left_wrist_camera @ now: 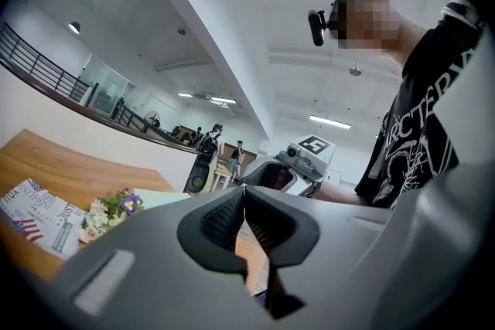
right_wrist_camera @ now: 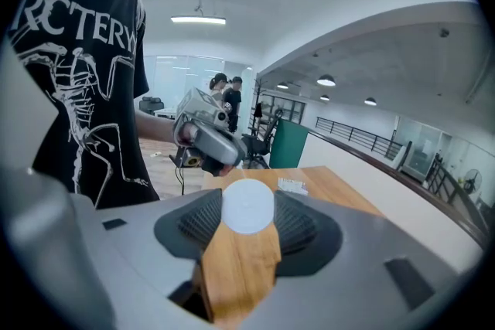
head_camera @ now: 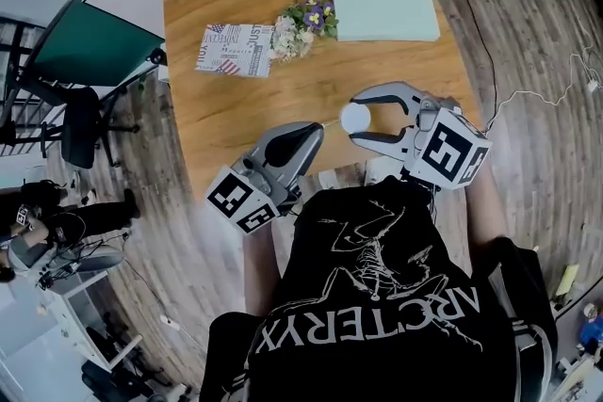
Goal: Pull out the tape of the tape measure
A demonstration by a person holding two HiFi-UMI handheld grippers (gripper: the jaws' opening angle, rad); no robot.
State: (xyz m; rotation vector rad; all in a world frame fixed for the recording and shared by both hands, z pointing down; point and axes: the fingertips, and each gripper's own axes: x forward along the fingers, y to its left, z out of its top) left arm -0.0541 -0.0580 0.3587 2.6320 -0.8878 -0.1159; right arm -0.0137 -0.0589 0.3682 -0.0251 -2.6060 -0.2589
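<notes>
White and round, the tape measure sits between the pads of my right claw. The jaws are partly closed and clamped on its two sides. From the right gripper view I see the disc face-on with the wooden table below it, so it is held over the near part of the tabletop, close in front of the person's black shirt.

My left claw comes in from the other side, its tips just beside the disc. Its jaws are pressed fully together. In the left gripper view a thin pale sliver shows at the very tips, which I take to be the end of the tape. From the head view a short pale line runs from those tips to the disc.

Farther back on the table lie a printed booklet, a small bunch of flowers just beside it, and a pale green pad touching the flowers on their other side. All three are well apart from both claws.
</notes>
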